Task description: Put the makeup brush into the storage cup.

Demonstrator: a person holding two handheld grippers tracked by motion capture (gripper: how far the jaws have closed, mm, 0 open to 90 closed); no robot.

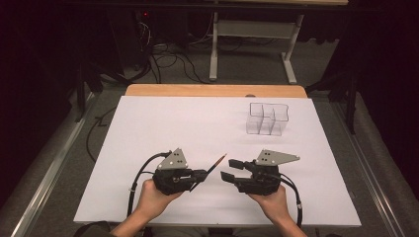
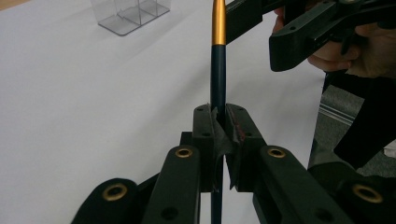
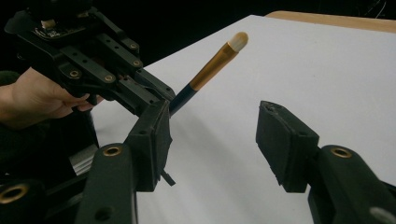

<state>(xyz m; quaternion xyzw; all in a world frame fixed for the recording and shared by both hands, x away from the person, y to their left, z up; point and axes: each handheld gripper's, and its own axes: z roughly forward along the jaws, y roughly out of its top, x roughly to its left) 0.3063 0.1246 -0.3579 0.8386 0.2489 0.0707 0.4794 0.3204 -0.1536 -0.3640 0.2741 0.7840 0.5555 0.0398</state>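
**Brush clamped in left tongs, right tongs spread beside it**

Left gripper (image 1: pixel 201 174) clenched on dark handle of makeup brush (image 1: pixel 213 168); in left gripper view, jaws pinched tight around the shaft (image 2: pixel 217 84), gold ferrule rising straight beyond them. Brush held clear of the white table sheet (image 1: pixel 173 123), tilted up and away toward the right, pale bristle tip (image 3: pixel 239 39) seen in right gripper view. Right gripper (image 1: pixel 231 169) released, jaws wide apart, nothing between them; positioned just beside the brush tip, not touching it. Both grippers near the front edge of the sheet, one hand on each. Clear divided organiser (image 1: pixel 267 118) standing upright at far right of sheet, well apart from both grippers
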